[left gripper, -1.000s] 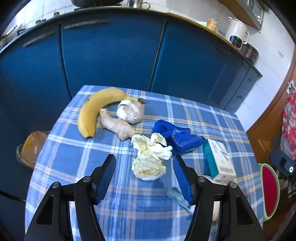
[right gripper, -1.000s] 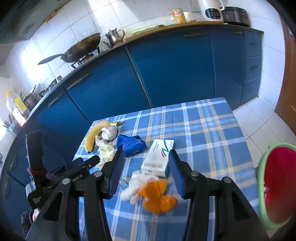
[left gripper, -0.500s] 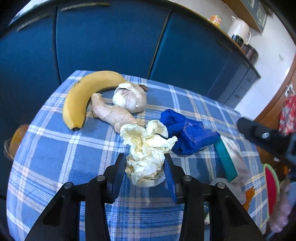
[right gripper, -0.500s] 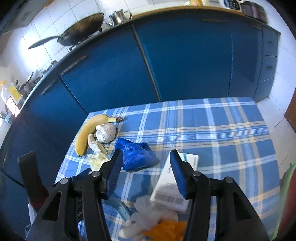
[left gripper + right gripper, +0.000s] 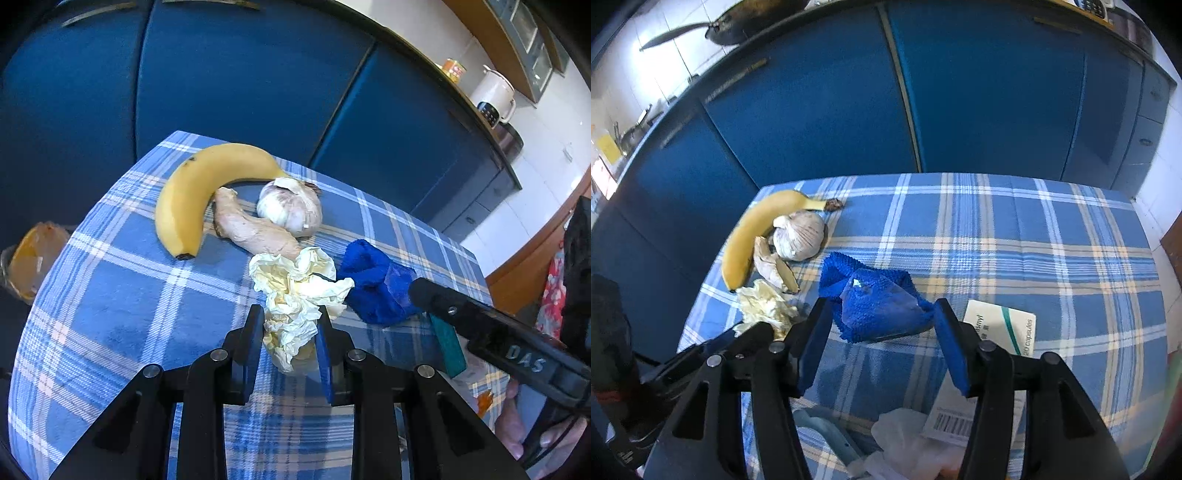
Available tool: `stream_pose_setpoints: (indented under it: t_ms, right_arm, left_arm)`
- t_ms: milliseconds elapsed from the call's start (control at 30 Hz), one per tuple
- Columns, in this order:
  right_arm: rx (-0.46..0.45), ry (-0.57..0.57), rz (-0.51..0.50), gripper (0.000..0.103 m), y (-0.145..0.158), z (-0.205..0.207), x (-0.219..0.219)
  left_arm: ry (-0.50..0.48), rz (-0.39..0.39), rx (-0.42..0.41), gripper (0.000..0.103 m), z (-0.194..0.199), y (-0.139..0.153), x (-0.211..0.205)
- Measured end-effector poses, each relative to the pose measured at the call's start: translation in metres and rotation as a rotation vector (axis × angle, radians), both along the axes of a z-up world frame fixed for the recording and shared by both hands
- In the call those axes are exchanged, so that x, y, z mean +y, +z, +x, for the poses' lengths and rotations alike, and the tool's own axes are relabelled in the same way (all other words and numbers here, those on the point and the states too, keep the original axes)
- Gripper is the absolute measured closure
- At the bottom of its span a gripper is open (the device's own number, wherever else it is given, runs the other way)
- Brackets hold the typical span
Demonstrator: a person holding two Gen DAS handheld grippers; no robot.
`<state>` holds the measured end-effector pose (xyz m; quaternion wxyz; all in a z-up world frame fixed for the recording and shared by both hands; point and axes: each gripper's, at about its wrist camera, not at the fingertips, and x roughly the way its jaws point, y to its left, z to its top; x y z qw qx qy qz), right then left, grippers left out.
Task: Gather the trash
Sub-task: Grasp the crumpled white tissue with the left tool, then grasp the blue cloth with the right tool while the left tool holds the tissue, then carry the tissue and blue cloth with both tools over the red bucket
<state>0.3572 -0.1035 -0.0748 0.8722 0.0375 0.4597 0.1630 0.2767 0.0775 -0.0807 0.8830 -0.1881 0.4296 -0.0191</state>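
Note:
A crumpled cream paper wad (image 5: 295, 295) lies on the blue checked tablecloth (image 5: 122, 295). My left gripper (image 5: 290, 332) is shut on its near end. The wad also shows in the right wrist view (image 5: 764, 306). A crumpled blue cloth (image 5: 875, 302) lies right of the wad, also in the left wrist view (image 5: 376, 288). My right gripper (image 5: 881, 321) is open, its jaws standing either side of the blue cloth's near edge. A white medicine box (image 5: 997, 332) lies right of it. White crumpled tissue (image 5: 905, 439) lies under the right gripper.
A banana (image 5: 199, 188), a ginger root (image 5: 251, 229) and a garlic bulb (image 5: 290, 210) lie at the table's far left. Blue cabinet doors (image 5: 979, 92) stand behind the table. An orange bag (image 5: 33, 254) sits on the floor left of the table.
My left gripper moved forward and closed on the cream paper wad. My right gripper moved forward and down to the blue cloth, still open.

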Motion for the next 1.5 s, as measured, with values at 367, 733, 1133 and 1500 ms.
stream_pose_setpoints:
  t_ms: [367, 733, 1133, 1500]
  right_arm:
    - [0.084, -0.002, -0.061, 0.046, -0.027, 0.015, 0.015]
    - [0.045, -0.036, 0.044, 0.074, -0.001, -0.006, -0.008]
    - [-0.079, -0.148, 0.103, 0.074, 0.052, -0.075, -0.071]
    - [-0.115, -0.327, 0.134, 0.074, 0.064, -0.144, -0.144]
  left_arm:
    - [0.015, -0.034, 0.006, 0.076, -0.001, -0.004, 0.009]
    - [0.012, -0.031, 0.004, 0.076, 0.0, -0.006, 0.01]
    - [-0.031, -0.025, -0.056, 0.076, -0.008, 0.009, -0.004]
    - [-0.07, -0.009, -0.125, 0.076, -0.02, 0.027, -0.017]
